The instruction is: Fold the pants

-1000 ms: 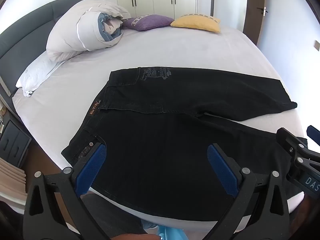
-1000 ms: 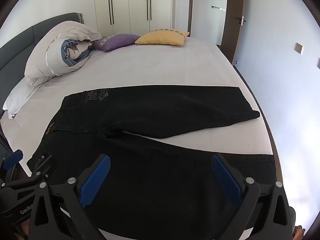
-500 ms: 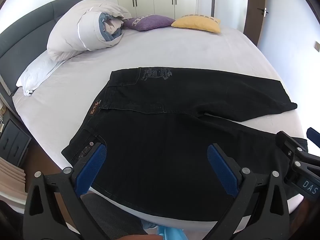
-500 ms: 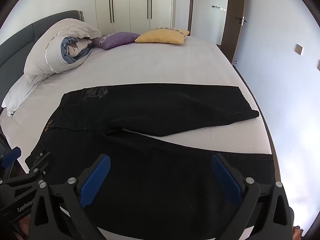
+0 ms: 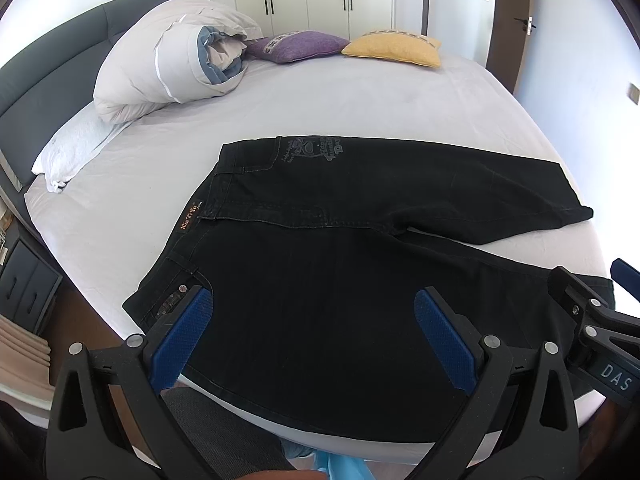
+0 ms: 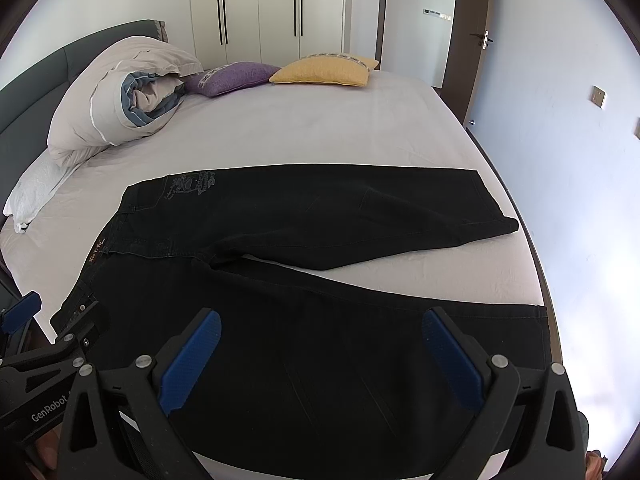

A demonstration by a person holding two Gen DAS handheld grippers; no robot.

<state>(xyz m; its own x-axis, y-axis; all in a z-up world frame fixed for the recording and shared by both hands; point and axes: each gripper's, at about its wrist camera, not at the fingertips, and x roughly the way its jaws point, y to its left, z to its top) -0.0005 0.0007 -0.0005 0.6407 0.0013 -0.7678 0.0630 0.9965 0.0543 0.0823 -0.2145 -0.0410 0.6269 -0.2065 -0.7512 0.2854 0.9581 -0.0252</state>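
Room, left wrist view: a bedroom is seen, with a bed (image 5: 360,92) under a pale sheet and wardrobes behind.
Pants, left wrist view: black pants (image 5: 320,280) are spread flat on the bed's near half, waistband (image 5: 188,220) toward the headboard side, legs splayed apart.
Left hand-held gripper (image 5: 312,332): held wide open above the near leg, nothing gripped.
Bedding: a rolled duvet (image 5: 168,52) lies well beyond the pants.
Room, right wrist view: the same bed (image 6: 320,128) is shown, door at right.
Right hand-held gripper (image 6: 320,352): spread open over the near leg, empty.
Pants, right wrist view: the near hem (image 6: 536,328) lies at the bed's edge.
Handling: the denim is judged soft, fairly heavy, not slippery; hold is best taken at the near waistband corner and near hem.
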